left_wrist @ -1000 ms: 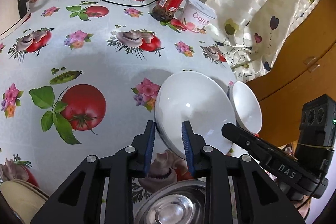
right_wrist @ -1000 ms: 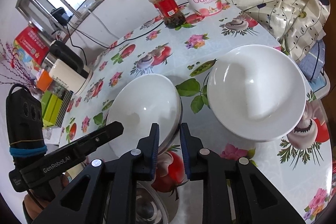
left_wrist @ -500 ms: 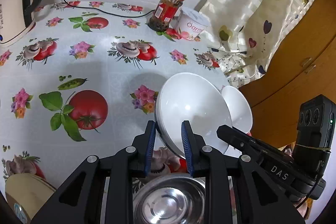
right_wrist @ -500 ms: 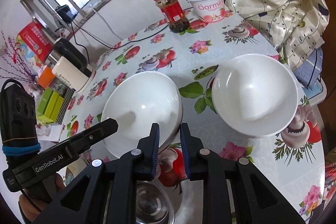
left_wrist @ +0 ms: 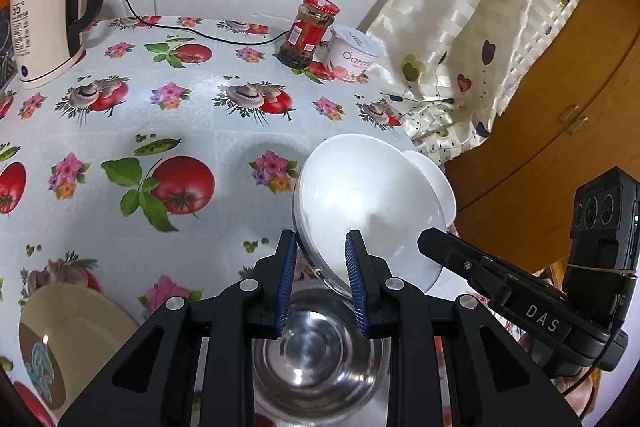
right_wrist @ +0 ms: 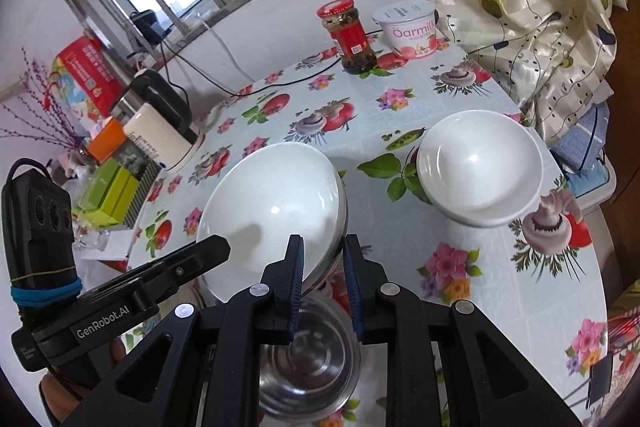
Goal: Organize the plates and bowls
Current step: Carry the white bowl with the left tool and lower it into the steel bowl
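White bowl (left_wrist: 368, 203) rim clamped between both grippers' jaws, tilted.

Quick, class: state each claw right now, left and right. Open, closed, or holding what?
Left claw: closed on the rim of the large white bowl.
Right claw: closed on the opposite rim of the same bowl.

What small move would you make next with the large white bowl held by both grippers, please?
Probably carry the large white bowl, pinched at its rim by the left gripper and right gripper, across above the smaller white bowl standing on the table, then lower it to stack them.
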`<state>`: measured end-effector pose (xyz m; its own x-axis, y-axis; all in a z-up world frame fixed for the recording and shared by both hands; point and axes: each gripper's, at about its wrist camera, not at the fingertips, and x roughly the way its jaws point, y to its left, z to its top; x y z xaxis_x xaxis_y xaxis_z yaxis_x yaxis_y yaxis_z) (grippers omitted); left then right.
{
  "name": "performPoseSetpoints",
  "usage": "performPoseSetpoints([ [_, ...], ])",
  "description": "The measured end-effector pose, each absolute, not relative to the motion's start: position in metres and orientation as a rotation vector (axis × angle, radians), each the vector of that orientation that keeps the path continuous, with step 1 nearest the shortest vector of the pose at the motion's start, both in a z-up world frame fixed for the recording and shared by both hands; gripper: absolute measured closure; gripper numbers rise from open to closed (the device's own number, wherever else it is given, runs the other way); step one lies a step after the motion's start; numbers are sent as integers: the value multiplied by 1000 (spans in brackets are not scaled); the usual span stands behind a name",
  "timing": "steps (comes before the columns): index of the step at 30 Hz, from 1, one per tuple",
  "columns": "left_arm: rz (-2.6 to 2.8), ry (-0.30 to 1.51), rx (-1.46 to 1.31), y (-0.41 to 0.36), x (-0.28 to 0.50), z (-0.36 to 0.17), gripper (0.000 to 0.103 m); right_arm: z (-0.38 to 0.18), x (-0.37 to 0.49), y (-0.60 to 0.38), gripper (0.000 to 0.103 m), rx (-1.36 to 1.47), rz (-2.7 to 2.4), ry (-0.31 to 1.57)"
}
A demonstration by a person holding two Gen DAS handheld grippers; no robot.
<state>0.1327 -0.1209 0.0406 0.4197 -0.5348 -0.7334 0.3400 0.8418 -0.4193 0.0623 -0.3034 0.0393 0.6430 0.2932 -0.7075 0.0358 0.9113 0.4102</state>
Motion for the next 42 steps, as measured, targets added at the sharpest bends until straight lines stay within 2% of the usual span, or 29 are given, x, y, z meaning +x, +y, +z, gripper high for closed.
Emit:
performPoseSetpoints([
  [19, -535, 1032, -233, -97, 72, 30, 77, 35, 5, -277, 83, 385, 169, 902],
  [30, -521, 1109, -227, -98, 69, 2, 77, 2, 8, -277, 83, 399, 163, 987],
  [42, -526, 1119, -230, -95, 69, -7, 77, -6, 10, -275, 80, 391, 191, 1006],
])
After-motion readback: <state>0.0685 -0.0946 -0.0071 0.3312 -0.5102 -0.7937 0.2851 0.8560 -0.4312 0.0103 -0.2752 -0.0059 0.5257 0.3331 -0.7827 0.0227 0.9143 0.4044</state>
